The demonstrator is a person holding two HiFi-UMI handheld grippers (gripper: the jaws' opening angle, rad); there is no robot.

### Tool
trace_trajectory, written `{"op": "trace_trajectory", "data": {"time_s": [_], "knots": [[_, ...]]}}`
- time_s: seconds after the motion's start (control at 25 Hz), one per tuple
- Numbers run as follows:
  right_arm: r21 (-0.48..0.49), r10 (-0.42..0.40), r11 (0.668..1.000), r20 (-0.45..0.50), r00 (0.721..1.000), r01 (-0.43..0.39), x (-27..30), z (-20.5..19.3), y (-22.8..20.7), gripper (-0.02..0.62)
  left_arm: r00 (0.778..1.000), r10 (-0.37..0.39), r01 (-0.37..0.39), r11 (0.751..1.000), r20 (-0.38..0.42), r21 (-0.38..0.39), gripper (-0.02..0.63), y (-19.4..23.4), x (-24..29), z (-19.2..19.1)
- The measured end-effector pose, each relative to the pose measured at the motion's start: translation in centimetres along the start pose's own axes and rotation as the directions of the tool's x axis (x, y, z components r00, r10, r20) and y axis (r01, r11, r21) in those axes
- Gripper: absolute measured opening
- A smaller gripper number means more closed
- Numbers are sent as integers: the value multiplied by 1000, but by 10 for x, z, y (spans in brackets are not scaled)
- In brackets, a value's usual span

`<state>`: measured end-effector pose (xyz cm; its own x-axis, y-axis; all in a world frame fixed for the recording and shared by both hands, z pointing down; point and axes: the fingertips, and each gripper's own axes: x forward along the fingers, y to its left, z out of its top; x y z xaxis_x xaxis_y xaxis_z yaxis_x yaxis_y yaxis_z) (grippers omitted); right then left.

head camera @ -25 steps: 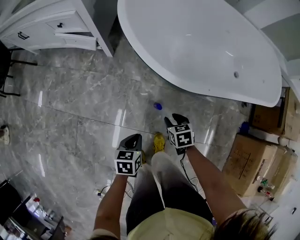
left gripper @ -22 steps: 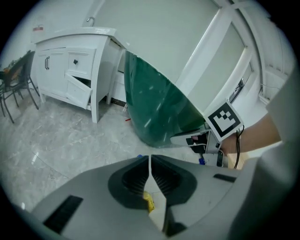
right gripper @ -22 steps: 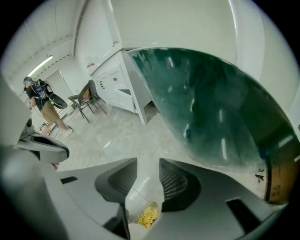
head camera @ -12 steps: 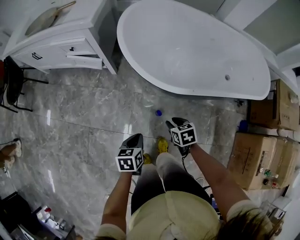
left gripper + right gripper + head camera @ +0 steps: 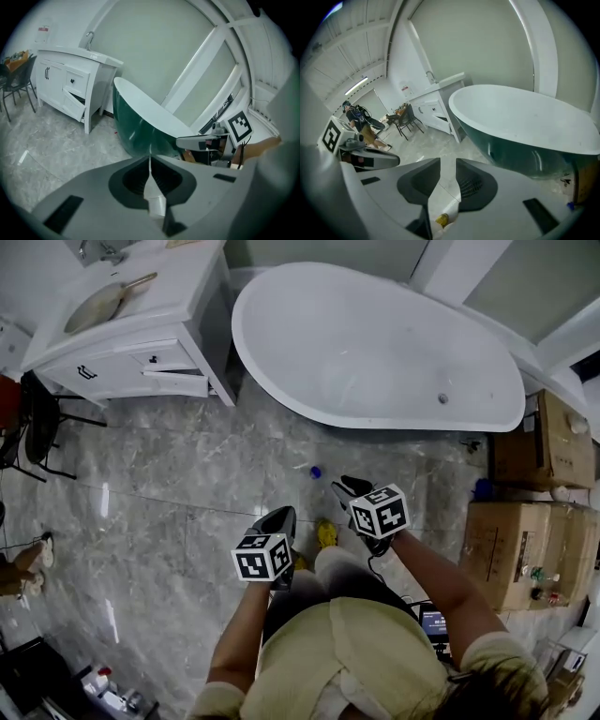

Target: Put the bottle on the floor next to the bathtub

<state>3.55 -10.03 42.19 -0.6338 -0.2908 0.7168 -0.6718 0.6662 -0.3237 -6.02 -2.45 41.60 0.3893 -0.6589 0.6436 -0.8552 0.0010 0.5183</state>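
Head view: small blue-capped bottle [image 5: 316,472] on grey marble floor [image 5: 169,474] beside white oval bathtub [image 5: 375,343]; left gripper [image 5: 281,515] fingers together, right gripper [image 5: 349,487] fingers closing, empty.

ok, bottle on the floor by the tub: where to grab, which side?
Bottle: likely the body under its blue cap, coming from the person's side, since the bathtub walls off the far side. Too small to tell upright or lying.
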Motion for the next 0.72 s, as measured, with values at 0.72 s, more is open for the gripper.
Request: {"op": "trace_trajectory", "data": {"time_s": [0.72], "knots": [[-40,42,999,240,970,-33,-119,47,61,86,983,-42,35,999,176,39,64,-67,-84,39]]}}
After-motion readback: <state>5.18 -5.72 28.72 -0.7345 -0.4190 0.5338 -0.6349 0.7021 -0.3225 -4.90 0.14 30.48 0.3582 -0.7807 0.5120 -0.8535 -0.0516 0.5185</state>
